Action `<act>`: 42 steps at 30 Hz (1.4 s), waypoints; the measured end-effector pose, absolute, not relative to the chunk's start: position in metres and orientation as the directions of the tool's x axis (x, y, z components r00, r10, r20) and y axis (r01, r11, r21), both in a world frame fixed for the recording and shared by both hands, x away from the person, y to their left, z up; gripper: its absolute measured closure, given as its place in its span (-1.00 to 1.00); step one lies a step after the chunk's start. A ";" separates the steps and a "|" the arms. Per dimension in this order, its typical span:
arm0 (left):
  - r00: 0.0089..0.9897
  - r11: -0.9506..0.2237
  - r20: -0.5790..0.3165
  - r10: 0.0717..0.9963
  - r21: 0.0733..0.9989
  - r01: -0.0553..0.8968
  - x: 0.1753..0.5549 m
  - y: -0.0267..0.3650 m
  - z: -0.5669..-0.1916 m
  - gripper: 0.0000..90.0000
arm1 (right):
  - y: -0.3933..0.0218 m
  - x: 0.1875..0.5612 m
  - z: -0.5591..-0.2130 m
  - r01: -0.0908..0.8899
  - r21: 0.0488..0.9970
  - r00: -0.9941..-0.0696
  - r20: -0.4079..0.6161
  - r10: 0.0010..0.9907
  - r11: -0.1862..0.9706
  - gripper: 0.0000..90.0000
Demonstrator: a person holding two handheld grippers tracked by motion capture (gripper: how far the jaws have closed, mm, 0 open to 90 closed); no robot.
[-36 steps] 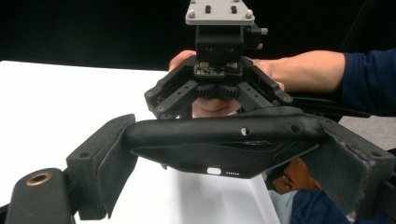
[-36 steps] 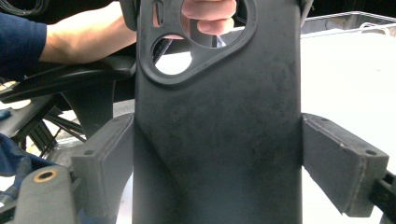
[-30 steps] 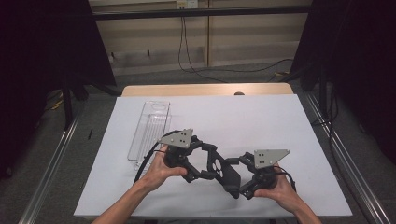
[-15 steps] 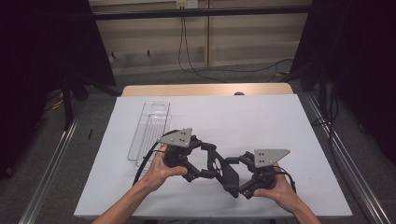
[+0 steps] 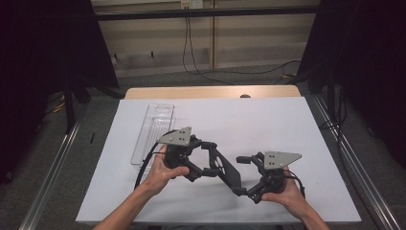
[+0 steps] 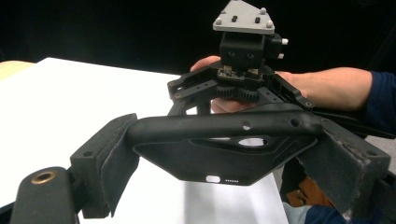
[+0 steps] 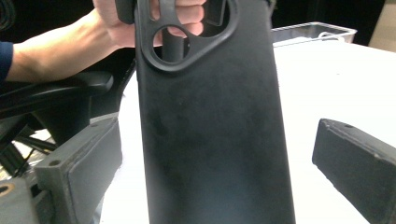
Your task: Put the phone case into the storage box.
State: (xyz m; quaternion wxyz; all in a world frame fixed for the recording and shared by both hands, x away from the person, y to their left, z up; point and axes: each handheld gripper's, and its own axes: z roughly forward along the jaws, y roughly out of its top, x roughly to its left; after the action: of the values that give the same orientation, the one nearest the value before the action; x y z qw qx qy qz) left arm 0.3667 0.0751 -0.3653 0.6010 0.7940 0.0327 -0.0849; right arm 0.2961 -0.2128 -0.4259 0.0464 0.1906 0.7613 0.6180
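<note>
High view: a black phone case (image 5: 229,170) hangs above the white surface (image 5: 268,120) in the lower middle of the frame, slanting from upper left to lower right between the two tools. The left tool (image 5: 207,158), held by the left hand (image 5: 163,172) left of centre, pinches the case's upper end. In the left gripper view the case (image 6: 224,149) lies crosswise in the middle of the frame, its two ends pressed by the pads (image 6: 112,158) at lower left and lower right.

Right gripper view: the case (image 7: 210,126) stands upright in the centre, its camera cutout at the top, and the right tool's pads (image 7: 88,172) sit apart from it on either side, with white surface showing in the gap at right. That tool (image 5: 246,176), held by the right hand (image 5: 287,196) at lower right of the high view, is spread; its jaws have just been opening around the case's lower end.

A clear plastic tray (image 5: 153,132) lies on the surface, left of centre, beyond the left hand.
</note>
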 end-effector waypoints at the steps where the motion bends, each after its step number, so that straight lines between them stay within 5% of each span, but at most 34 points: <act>1: 0.983 -0.275 -0.176 -0.046 0.949 0.156 0.367 0.076 -0.365 -0.68 | -0.214 0.296 -0.426 0.235 0.959 -0.920 0.167 0.354 0.158 -0.97; 42: 0.969 -0.260 -0.176 0.174 0.941 0.217 0.377 0.106 -0.352 -0.68 | -0.236 0.290 -0.424 0.232 0.968 -0.754 0.114 0.646 0.100 -1.00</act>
State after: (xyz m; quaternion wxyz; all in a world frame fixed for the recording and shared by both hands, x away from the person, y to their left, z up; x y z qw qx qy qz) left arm 0.3767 0.1060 -0.3521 0.5956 0.7935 0.1232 -0.0183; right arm 0.2899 -0.2360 -0.4244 0.1733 0.3046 0.7211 0.5977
